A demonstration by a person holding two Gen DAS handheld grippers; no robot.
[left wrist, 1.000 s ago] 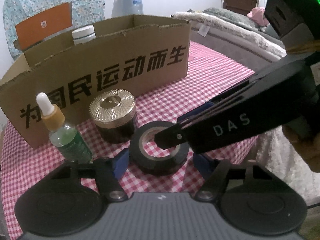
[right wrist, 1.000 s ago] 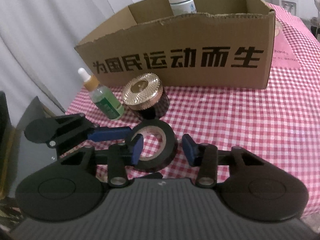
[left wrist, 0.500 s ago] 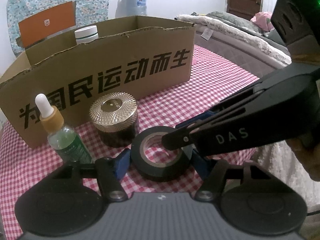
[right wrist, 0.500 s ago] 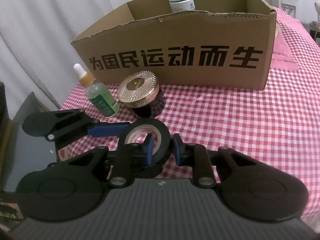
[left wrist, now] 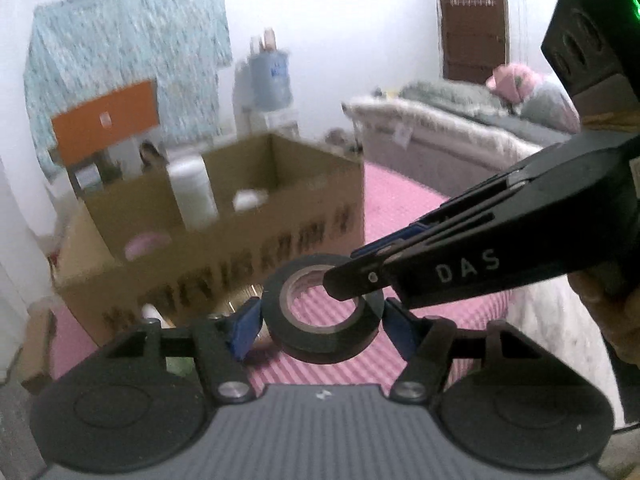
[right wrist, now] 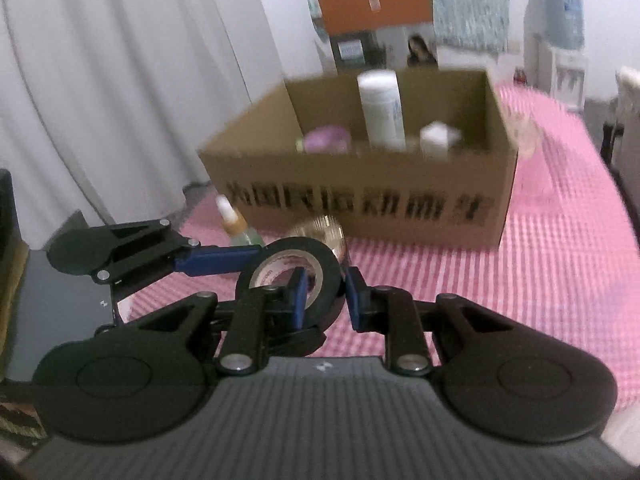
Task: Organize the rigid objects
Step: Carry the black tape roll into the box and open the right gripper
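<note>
Both grippers are holding one black ring of tape [left wrist: 320, 320] up in the air, above the pink checked tablecloth [right wrist: 500, 288]. Left gripper [left wrist: 322, 326] is squeezing the ring from its two outer sides with its blue pads. Right gripper [right wrist: 323, 298] is pinching the ring's wall, one finger inside the hole and one outside. Behind the tape, a brown cardboard box [right wrist: 360, 208] with black letters is sitting on the cloth. Inside it, a tall white bottle [right wrist: 380, 108] is standing upright. Near the box front, a small dropper bottle [right wrist: 236, 224] and a gold-lidded jar [right wrist: 324, 232] are resting.
</note>
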